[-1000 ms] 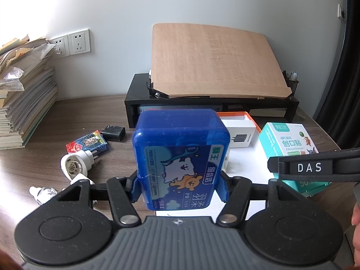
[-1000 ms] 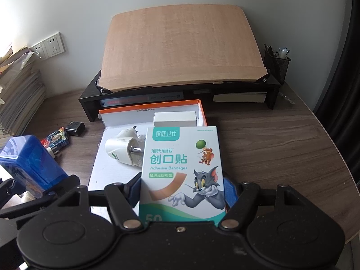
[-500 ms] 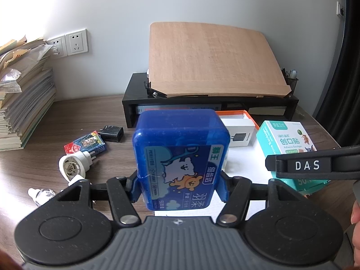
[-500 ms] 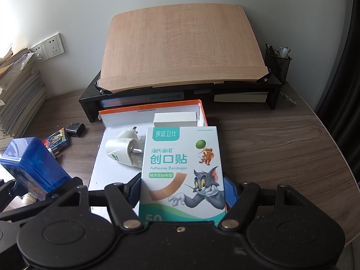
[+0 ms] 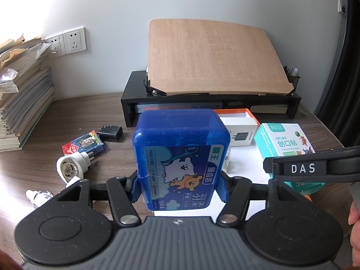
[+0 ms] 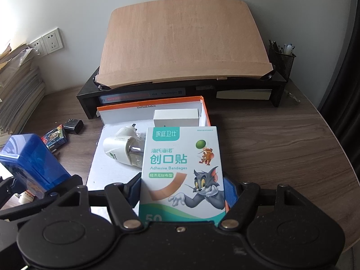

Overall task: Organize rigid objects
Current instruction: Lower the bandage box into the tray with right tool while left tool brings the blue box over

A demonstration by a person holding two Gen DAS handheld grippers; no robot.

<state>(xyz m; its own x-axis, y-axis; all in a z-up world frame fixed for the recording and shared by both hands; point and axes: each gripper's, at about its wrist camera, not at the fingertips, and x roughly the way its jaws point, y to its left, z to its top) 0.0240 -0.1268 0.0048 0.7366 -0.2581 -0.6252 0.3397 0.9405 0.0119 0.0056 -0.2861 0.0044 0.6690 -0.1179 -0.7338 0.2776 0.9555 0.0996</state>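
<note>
Two hand-held grippers clamp blue case (image 5: 180, 155), bandage box (image 6: 182, 171).

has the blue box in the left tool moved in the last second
No. The blue box sits clamped in the left tool in front of the black stand, just as before.

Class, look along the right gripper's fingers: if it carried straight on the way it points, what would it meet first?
Probably the white plug-in device lying in the orange-rimmed box, just ahead of the bandage box that the right gripper holds; depth is uncertain, so the box floor may come first.
</note>
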